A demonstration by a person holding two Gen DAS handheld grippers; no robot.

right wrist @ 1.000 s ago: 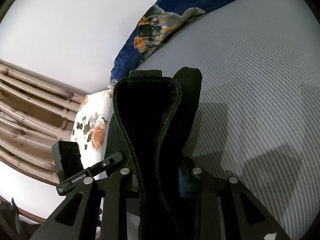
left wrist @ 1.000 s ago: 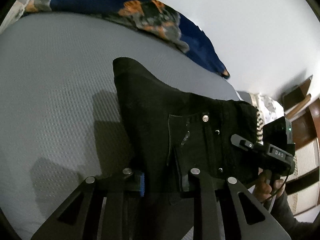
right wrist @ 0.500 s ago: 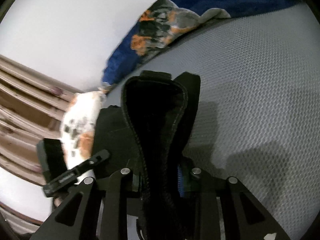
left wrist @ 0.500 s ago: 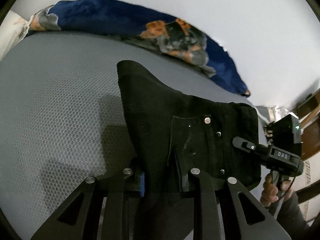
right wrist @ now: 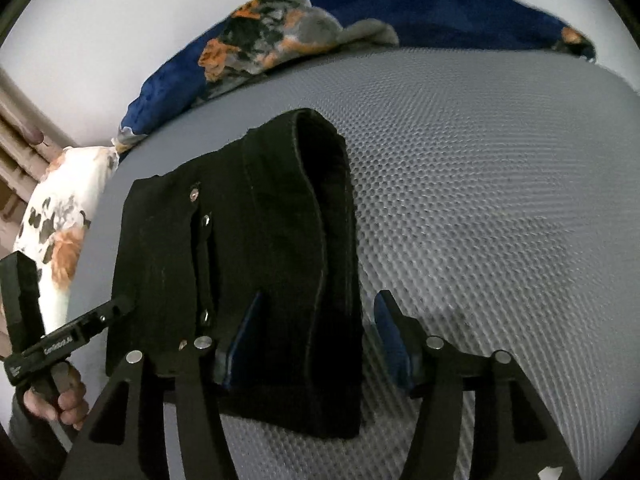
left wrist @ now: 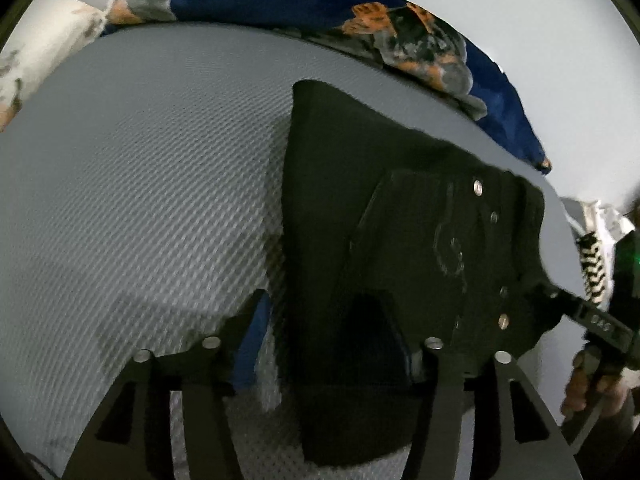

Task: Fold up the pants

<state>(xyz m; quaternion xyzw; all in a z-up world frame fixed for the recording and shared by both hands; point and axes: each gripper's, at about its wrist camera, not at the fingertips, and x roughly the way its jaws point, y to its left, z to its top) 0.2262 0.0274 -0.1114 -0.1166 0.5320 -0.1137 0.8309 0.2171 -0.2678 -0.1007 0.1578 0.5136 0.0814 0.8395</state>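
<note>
Both grippers let go in the last half sec. A sec back each one was clamped on the black denim pants (left wrist: 400, 216), now both stood wide apart w/ the cloth lying loose between the fingers.

Our left gripper (left wrist: 336, 332) was spread, blue pad on one side clear of the fabric, other finger behind the cloth so contact there we couldn't tell. Our right gripper (right wrist: 316, 332) was open too, folded edge running between the blue pads (right wrist: 390, 336), not pinched.

Pants sat folded on the grey textured mattress (right wrist: 500, 200), rivets facing up, blue patterned blanket (right wrist: 280, 40) behind. Looked to us like that fold got placed, prob smoothing or another fold next.
</note>
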